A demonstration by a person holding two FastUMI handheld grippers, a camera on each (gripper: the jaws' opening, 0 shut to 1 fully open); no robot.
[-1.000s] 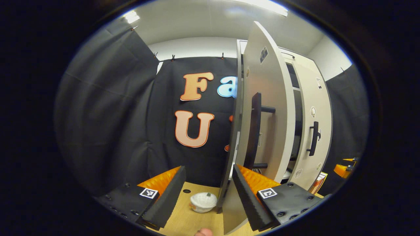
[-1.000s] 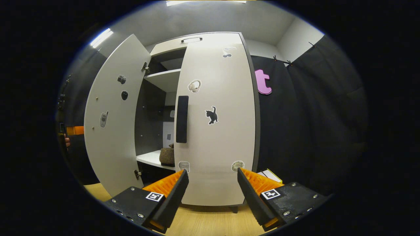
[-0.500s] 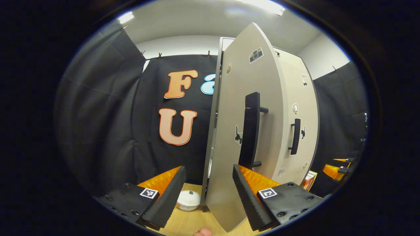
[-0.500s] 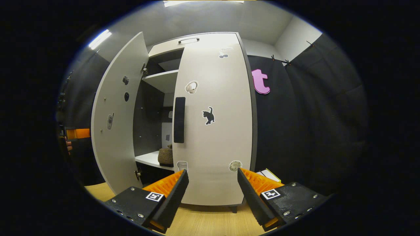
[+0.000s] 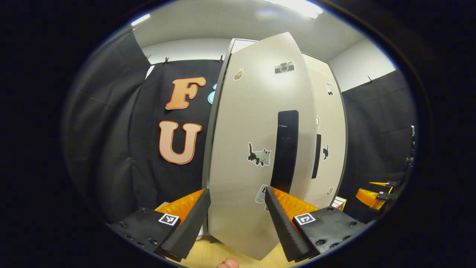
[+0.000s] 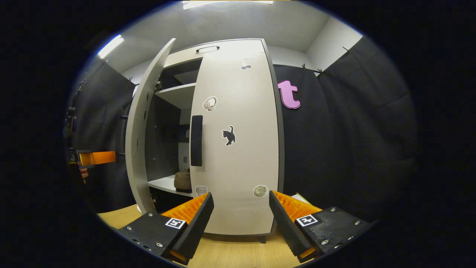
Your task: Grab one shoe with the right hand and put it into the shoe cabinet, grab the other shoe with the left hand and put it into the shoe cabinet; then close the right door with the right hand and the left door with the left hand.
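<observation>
The shoe cabinet's left door point(image 5: 245, 123), pale with a black handle point(image 5: 284, 149), stands close in front of my left gripper point(image 5: 237, 219). That gripper is open, and the door's lower face shows between its fingers. In the right gripper view the left door point(image 6: 141, 126) is still ajar, while the right door point(image 6: 238, 149) lies flat against the cabinet. Through the gap a brown shoe point(image 6: 182, 180) sits on the lower shelf point(image 6: 163, 184). My right gripper point(image 6: 240, 219) is open and holds nothing, a short way back from the right door. The left gripper point(image 6: 95, 158) shows at the far left.
The cabinet stands on a wooden floor point(image 6: 230, 253) with black cloth walls on both sides. A small box point(image 5: 339, 203) lies at the cabinet's right foot. The right gripper point(image 5: 375, 191) shows at the far right of the left gripper view.
The left door has swung a good way toward the cabinet, with my left gripper following behind it. The right gripper has barely moved.
</observation>
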